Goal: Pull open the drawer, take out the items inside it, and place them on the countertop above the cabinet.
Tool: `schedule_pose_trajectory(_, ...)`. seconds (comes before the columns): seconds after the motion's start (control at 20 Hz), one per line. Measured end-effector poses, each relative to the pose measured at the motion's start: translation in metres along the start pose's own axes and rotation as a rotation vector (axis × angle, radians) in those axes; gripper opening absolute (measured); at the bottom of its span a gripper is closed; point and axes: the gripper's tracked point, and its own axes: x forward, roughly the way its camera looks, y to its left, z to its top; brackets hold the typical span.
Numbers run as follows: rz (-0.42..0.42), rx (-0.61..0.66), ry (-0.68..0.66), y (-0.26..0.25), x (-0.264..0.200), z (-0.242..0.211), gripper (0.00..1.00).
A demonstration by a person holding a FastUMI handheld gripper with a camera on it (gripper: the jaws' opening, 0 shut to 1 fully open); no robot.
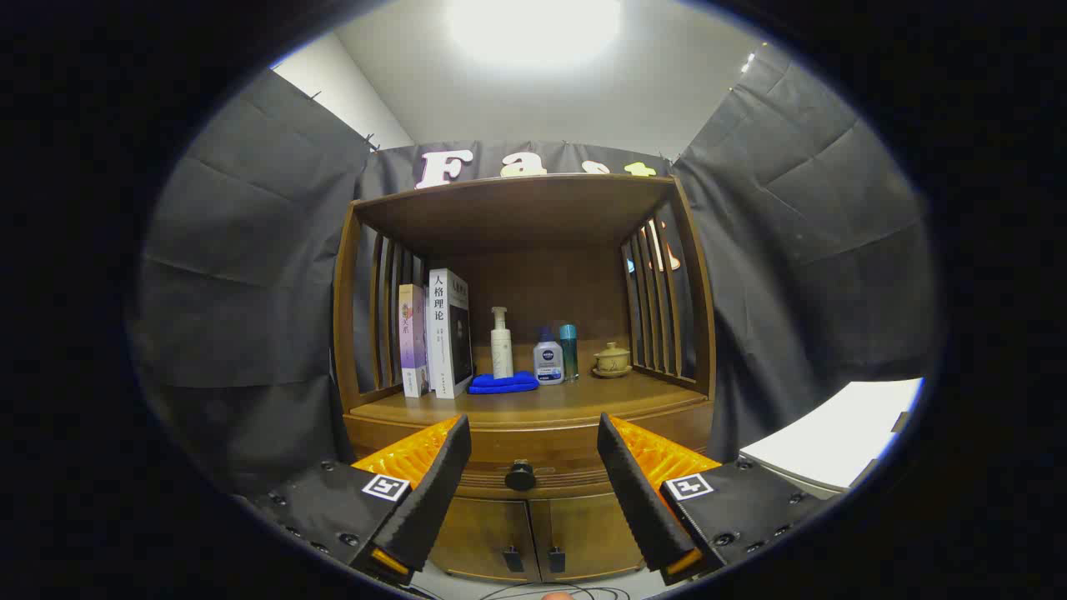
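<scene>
Drawer (533, 477) front sits closed in the wooden cabinet (354, 333), its dark round knob (520, 475) lying between the gripper (533, 446) fingers and a little beyond their tips. The jaws stand wide apart and touch nothing. Below the drawer, two cabinet doors (533, 537) are shut, each with a small dark handle near the middle seam. At the very near edge, thin cables lie on the floor.

Just above the drawer is the worktop (575, 404), a wooden surface with an open strip of bare wood along its near edge. Farther back on it, from left to right: two upright books (433, 333) against the left slatted side, a folded blue cloth (503, 383) lying flat beside them, a white pump bottle (501, 343) standing behind the cloth, a squat bottle with a blue label (548, 358), a slim teal bottle (568, 352) touching or just beside it, and a small lidded cup on a saucer (612, 360) near the right slats. What the drawer holds cannot be seen.

A wooden top shelf roofs the worktop, and slatted panels close both sides. To the right of the cabinet, nearer, lies a white flat surface (834, 433). Black cloth hangs all around.
</scene>
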Motion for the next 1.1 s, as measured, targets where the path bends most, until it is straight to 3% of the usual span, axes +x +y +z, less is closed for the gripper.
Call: schedule_pose_trajectory(1.1,-0.010,0.001,0.010,-0.002,0.019,-0.008,0.96)
